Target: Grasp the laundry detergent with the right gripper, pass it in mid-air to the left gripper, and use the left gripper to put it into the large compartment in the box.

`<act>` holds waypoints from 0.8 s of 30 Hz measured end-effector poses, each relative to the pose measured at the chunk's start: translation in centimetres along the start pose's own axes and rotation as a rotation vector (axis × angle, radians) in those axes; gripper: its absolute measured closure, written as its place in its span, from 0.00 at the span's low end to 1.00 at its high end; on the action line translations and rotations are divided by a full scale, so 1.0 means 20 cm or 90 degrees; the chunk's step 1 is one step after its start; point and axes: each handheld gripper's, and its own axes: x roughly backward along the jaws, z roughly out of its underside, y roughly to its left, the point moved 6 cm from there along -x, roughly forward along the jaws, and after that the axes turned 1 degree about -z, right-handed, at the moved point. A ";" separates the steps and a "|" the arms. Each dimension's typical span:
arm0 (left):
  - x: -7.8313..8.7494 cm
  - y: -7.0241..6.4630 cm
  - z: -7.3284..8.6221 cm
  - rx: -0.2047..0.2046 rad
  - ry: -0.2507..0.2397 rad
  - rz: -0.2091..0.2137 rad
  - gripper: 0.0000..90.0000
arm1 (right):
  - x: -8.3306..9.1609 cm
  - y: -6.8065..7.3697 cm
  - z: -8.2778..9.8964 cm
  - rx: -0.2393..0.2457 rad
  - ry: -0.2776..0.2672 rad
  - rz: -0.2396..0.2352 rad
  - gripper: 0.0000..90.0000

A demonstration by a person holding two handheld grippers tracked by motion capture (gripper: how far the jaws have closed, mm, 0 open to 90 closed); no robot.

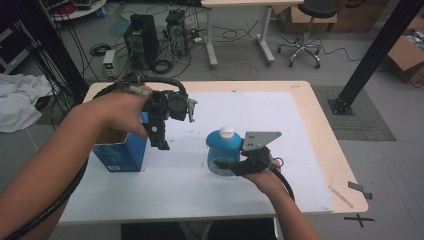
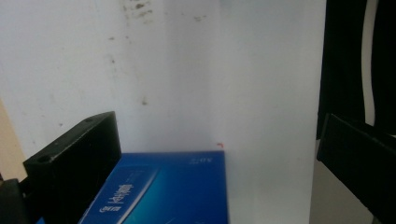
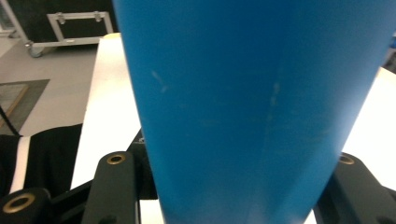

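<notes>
Blue bottle w/ a white cap stands upright on the white mat, right of centre, near the front edge. Right gripper comes at it from the right side, low on the body; jaws clamped on the bottle, one each side. In the right gripper view the blue wall runs between both jaws, pads tight against it. Grey plate sits on top of that gripper, just beside the cap. Left gripper hangs over the mat by the blue box, tips pointing down, touching nothing. In the left gripper view its jaws stand wide apart, w/ the box below and between them. Box top is open, and it stands at the mat's left edge, well apart from the bottle.
</notes>
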 end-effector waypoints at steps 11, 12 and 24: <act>-0.05 -0.09 -0.02 -0.008 -0.008 0.021 0.00 | -0.19 0.10 -0.03 0.035 -0.008 -0.054 0.50; -0.06 -0.10 -0.02 -0.009 -0.008 0.024 0.00 | -0.22 0.12 -0.03 0.040 -0.010 -0.065 0.50; -0.10 -0.16 -0.07 -0.031 -0.014 0.040 0.00 | -0.38 0.18 -0.08 0.055 -0.017 -0.101 0.50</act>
